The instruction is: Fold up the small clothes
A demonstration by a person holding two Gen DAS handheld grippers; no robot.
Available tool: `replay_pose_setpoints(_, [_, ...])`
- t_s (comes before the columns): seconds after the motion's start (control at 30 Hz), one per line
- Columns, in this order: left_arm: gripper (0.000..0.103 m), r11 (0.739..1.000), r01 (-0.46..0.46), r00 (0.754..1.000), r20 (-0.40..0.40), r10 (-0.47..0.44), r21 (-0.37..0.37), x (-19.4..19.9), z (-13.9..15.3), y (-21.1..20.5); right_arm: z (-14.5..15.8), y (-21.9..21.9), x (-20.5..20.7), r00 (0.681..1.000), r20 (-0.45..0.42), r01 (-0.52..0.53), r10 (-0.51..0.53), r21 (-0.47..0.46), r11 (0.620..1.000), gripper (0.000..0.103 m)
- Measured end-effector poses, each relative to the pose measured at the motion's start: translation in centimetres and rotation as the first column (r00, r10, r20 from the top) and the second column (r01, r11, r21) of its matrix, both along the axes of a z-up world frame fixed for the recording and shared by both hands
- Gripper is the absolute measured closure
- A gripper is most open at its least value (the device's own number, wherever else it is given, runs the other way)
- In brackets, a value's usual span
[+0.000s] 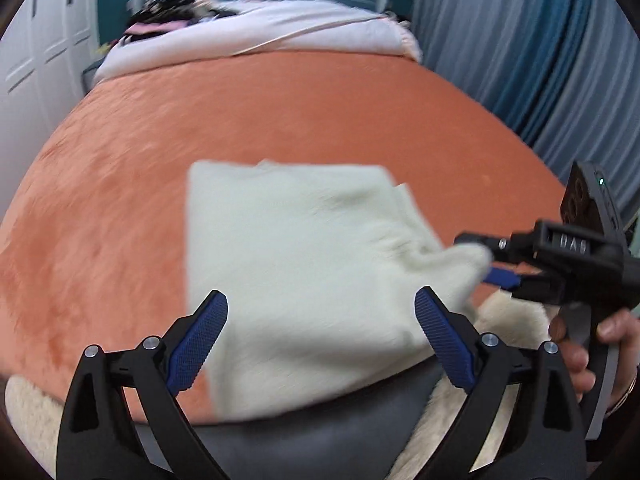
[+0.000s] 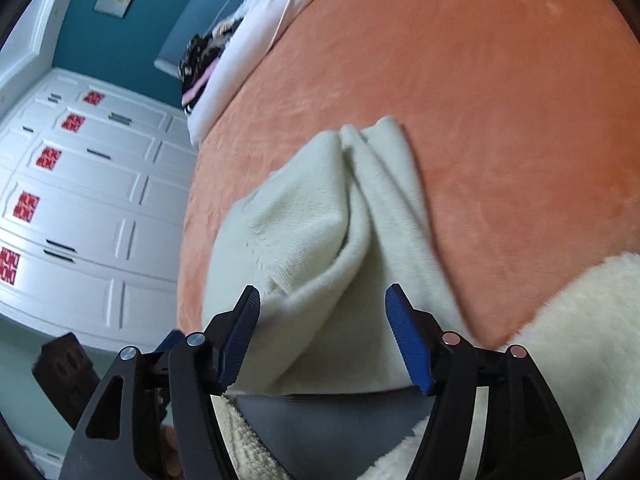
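Two grippers hover over a pale cream fleece garment [image 1: 304,264] lying folded on the orange bedspread [image 1: 280,104], near the bed's front edge. In the left wrist view, the left gripper [image 1: 320,320] stands wide apart above the garment's near edge, pressing nothing. From the right, the right gripper [image 1: 486,262] has a raised corner of the fleece between its fingers. The right wrist view shows that gripper [image 2: 322,320] partly spread, fabric bunched between the blue pads [image 2: 408,344] without being pinched.
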State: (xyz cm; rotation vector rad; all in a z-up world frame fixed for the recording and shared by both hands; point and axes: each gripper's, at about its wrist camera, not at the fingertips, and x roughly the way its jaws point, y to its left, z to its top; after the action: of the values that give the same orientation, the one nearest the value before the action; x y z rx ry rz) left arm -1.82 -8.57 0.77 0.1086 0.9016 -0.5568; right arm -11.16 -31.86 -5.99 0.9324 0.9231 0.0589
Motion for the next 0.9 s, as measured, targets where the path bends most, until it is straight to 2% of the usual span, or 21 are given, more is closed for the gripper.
replay_pose_setpoints(0.13, [0.011, 0.998, -0.056, 0.997, -0.055, 0.058, 0.028, 0.6, -1.2, 2.2, -1.1, 2.2, 3.2, 0.995, -0.054, -0.084, 0.085, 0.021, 0.996, 0.038])
replay_pose_setpoints(0.2, [0.011, 0.996, -0.073, 0.995, -0.066, 0.076, 0.043, 0.7, -1.6, 2.8, -1.4, 3.6, 4.6, 0.985, -0.092, -0.15, 0.148, -0.019, 0.988, 0.041])
replay_pose_setpoints(0.23, [0.011, 0.996, -0.078, 0.994, -0.067, 0.081, 0.04, 0.7, -1.6, 3.0, -1.2, 4.3, 5.1, 0.978, -0.119, -0.184, 0.174, -0.077, 0.98, 0.065])
replay_pose_setpoints(0.27, [0.011, 0.996, -0.079, 0.995, -0.06, 0.081, 0.037, 0.5, -1.5, 3.3, -0.2, 5.1, 5.7, 0.973, -0.122, -0.215, 0.196, -0.166, 0.962, 0.08])
replay_pose_setpoints(0.3, [0.011, 0.996, -0.078, 0.996, -0.041, 0.08, 0.038, 0.1, -1.2, 3.4, 1.5, 5.7, 5.6, 0.974, -0.078, -0.223, 0.211, -0.223, 0.949, 0.081])
replay_pose_setpoints(0.37, [0.011, 0.997, -0.068, 0.998, -0.002, 0.068, 0.026, -0.6, -0.5, 3.6, 5.5, 5.6, 4.5, 0.973, 0.089, -0.185, 0.212, -0.242, 0.952, 0.084])
replay_pose_setpoints(0.43, [0.01, 0.999, -0.05, 0.999, 0.012, 0.05, 0.019, -0.9, -0.3, 3.5, 8.3, 5.1, 3.2, 0.959, 0.203, -0.144, 0.199, -0.259, 0.955, 0.084])
replay_pose_setpoints(0.47, [0.01, 0.999, -0.039, 0.999, 0.003, 0.039, 0.027, -0.9, -0.5, 3.3, 8.7, 4.8, 2.7, 0.957, 0.226, -0.115, 0.183, -0.284, 0.952, 0.084])
replay_pose_setpoints(0.5, [0.01, 0.999, -0.033, 0.999, -0.01, 0.034, 0.04, -0.7, -0.9, 2.9, 8.0, 4.1, 2.4, 0.965, 0.212, -0.085, 0.156, -0.307, 0.948, 0.084])
replay_pose_setpoints(0.53, [0.01, 0.998, -0.028, 0.999, -0.027, 0.029, 0.057, -0.5, -1.5, 2.5, 6.2, 3.4, 2.5, 0.978, 0.158, -0.08, 0.135, -0.316, 0.945, 0.084])
replay_pose_setpoints(0.57, [0.01, 0.997, -0.025, 0.999, -0.043, 0.028, 0.075, -0.2, -2.1, 2.2, 3.1, 2.5, 3.1, 0.99, 0.056, -0.101, 0.126, -0.327, 0.94, 0.084])
replay_pose_setpoints(0.63, [0.01, 0.992, -0.045, 0.997, -0.05, 0.051, 0.116, 0.3, -3.1, 1.5, -3.7, 1.1, 4.0, 0.982, -0.156, -0.144, 0.107, -0.252, 0.957, 0.083])
replay_pose_setpoints(0.67, [0.01, 0.99, -0.056, 0.997, -0.047, 0.063, 0.133, 0.6, -3.4, 1.3, -4.6, 0.5, 3.4, 0.988, -0.133, -0.099, 0.073, -0.198, 0.975, 0.083])
replay_pose_setpoints(0.7, [0.01, 0.988, -0.071, 0.996, -0.04, 0.077, 0.139, 0.7, -3.5, 1.2, -4.0, 0.4, 3.0, 0.992, -0.106, -0.081, 0.063, -0.171, 0.982, 0.082])
replay_pose_setpoints(0.73, [0.01, 0.987, -0.085, 0.995, -0.035, 0.091, 0.136, 0.9, -3.4, 1.2, -3.0, 0.6, 2.9, 0.994, -0.09, -0.082, 0.066, -0.186, 0.979, 0.081])
replay_pose_setpoints(0.8, [0.01, 0.988, -0.093, 0.995, -0.035, 0.099, 0.124, 1.1, -3.2, 1.1, -0.8, 1.2, 2.6, 0.996, -0.068, -0.074, 0.058, -0.27, 0.96, 0.076])
replay_pose_setpoints(0.9, [0.01, 0.987, -0.089, 0.995, -0.038, 0.095, 0.137, 1.2, -3.2, 0.7, 0.8, 2.4, 1.9, 0.995, -0.101, -0.059, 0.019, -0.409, 0.911, 0.063])
